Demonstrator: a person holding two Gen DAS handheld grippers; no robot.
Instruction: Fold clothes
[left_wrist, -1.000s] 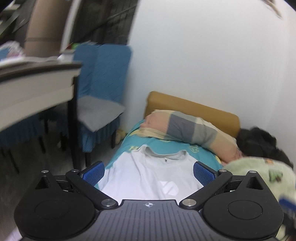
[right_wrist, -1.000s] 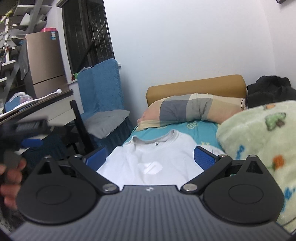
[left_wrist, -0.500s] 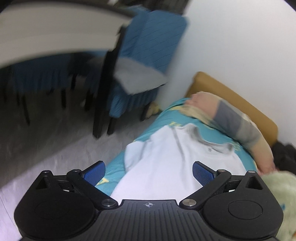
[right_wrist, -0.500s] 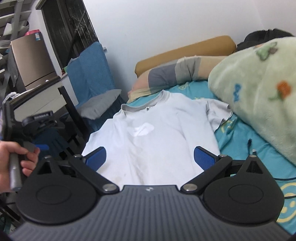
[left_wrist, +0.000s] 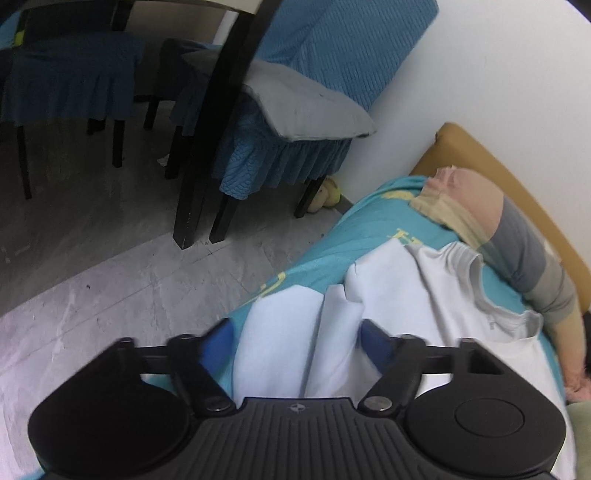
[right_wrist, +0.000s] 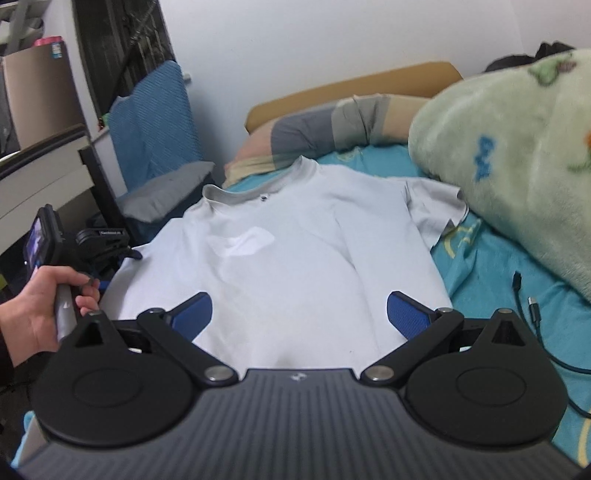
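Teal bed (right_wrist: 480, 258) carries one white T-shirt (right_wrist: 295, 258); left claw (left_wrist: 295, 341) straddles its nine-o'clock sleeve, unclenched; right claw (right_wrist: 299, 312) spread wide at six

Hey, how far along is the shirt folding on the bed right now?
Barely started. Done: the white T-shirt lies spread flat on the teal sheet, collar toward the pillow. In hand: the left gripper, jaws open, straddles its left sleeve without gripping it; the right gripper hovers open over the hem. Left: every fold, since both sleeves and the body lie unfolded.
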